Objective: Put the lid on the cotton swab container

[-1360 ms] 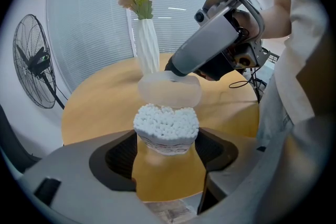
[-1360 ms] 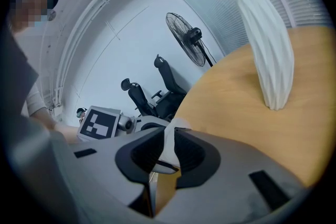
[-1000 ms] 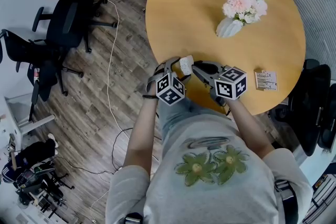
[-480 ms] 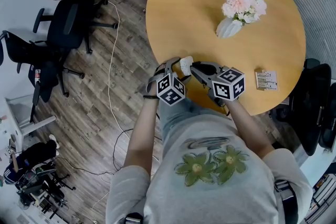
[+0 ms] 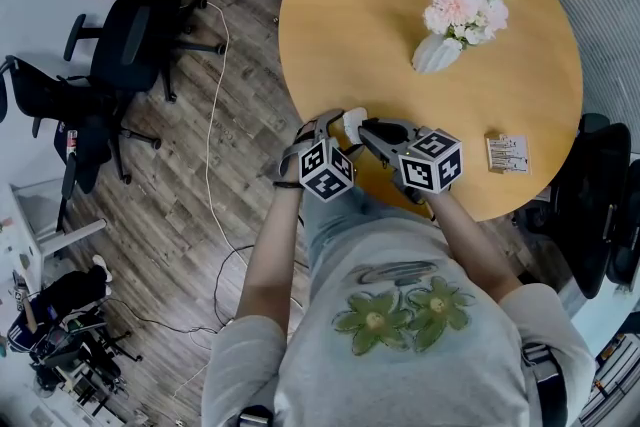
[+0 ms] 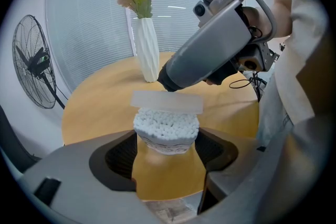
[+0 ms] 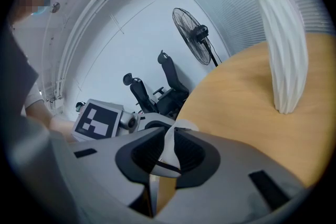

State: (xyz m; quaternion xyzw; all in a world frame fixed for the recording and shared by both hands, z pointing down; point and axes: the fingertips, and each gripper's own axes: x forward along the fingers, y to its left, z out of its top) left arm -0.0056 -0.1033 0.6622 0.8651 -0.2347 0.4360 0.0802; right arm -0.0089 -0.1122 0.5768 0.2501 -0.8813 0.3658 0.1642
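Aligning lid (image 6: 167,102), pinched by edge in R gripper (image 7: 169,147), just above cotton swab container (image 6: 166,131), clamped in L gripper (image 6: 167,153) in front of vase (image 6: 147,50), well apart from it. Not yet seated. Next, prob.: keep level, centre, press down, release.

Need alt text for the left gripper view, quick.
Left tool grips the open swab container; the right tool holds the lid flat over it. Behind, a white flower vase stands on the round table.
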